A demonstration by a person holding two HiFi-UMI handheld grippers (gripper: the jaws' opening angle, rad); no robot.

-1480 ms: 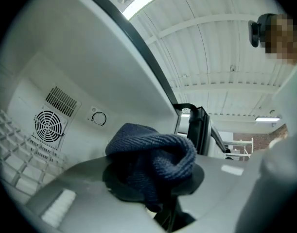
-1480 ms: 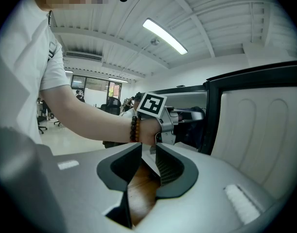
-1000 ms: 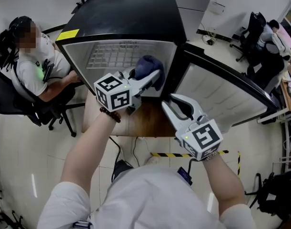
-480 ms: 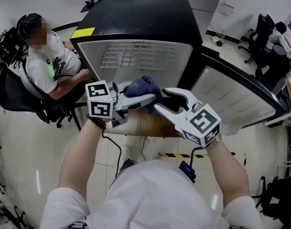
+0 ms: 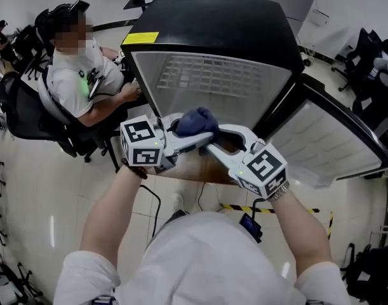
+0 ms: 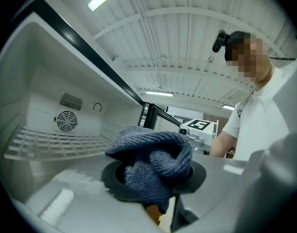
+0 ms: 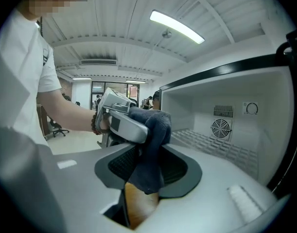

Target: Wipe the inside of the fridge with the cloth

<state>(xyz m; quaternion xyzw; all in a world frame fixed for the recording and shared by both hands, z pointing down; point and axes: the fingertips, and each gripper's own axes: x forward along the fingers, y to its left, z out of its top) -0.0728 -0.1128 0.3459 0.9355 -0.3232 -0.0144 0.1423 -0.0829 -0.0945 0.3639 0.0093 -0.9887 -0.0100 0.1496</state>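
Note:
A dark blue knitted cloth (image 5: 195,121) is bunched in front of the open black fridge (image 5: 213,24), over a wooden board (image 5: 203,164). My left gripper (image 5: 197,128) is shut on the cloth (image 6: 153,161), and its jaws have just been easing wider. From the right, my right gripper (image 5: 214,136) reaches in. The cloth (image 7: 149,152) hangs between its pads, which stand apart from it after just closing in. The left gripper view shows the left gripper (image 6: 155,181) holding the bundle, with the right gripper's marker cube (image 6: 194,126) behind. In the right gripper view the left gripper (image 7: 123,123) sits over the right gripper (image 7: 148,174).
Inside the white fridge are a wire shelf (image 5: 213,75) and a fan vent (image 6: 65,121) on the back wall. Its door (image 5: 333,138) swings open to the right. A person (image 5: 79,75) sits on a chair at the left. Striped tape (image 5: 308,210) marks the floor.
The left gripper has drawn the cloth back from the fridge opening. The right gripper has moved up and left until its jaws stand around the cloth.

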